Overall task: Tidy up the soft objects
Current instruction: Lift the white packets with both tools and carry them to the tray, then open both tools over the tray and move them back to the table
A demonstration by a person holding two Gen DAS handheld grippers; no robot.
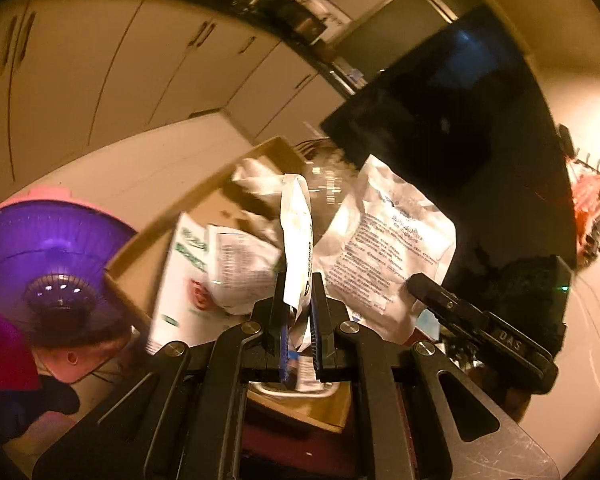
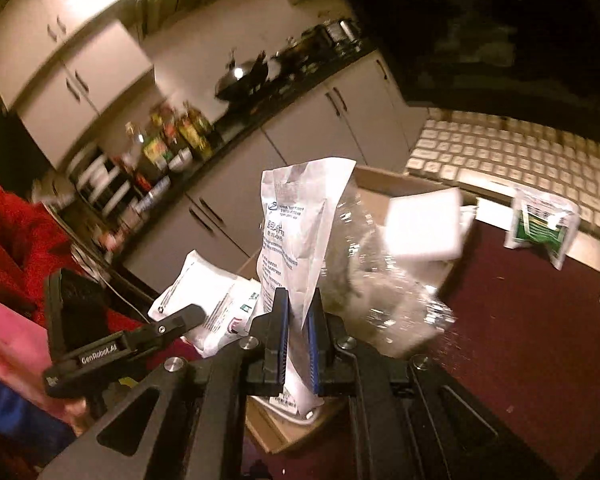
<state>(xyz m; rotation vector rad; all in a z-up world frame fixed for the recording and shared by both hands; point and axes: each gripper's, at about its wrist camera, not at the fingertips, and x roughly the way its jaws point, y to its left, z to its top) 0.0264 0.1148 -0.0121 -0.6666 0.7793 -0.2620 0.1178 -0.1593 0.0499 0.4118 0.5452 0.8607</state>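
The left gripper (image 1: 298, 300) has its fingers clenched on a narrow white pouch (image 1: 297, 236), held edge-on at the centre of the left wrist view. The right gripper (image 2: 299, 312) is likewise clamped on a printed white packet (image 2: 296, 224), upright at the centre of its own view. Both hang over a shallow cardboard box (image 1: 140, 248) that already holds more white packets (image 1: 236, 264) and a crumpled clear plastic bottle (image 2: 380, 280), with a white block (image 2: 424, 224) just past it.

Both holds catch only the lower end of a limp packet, so the free upper part could flop or swing during a move, and the film could slip out between the pads. The two grippers sit near each other, the right gripper's finger showing at lower right of the left view, so a careless swing could knock them together. The box is crowded; pushing a packet down could tip the bottle or shove a neighbour over the low wall. A green packet (image 2: 540, 220) lies apart at the right of the right view, on the dark red worktop (image 2: 520, 340)
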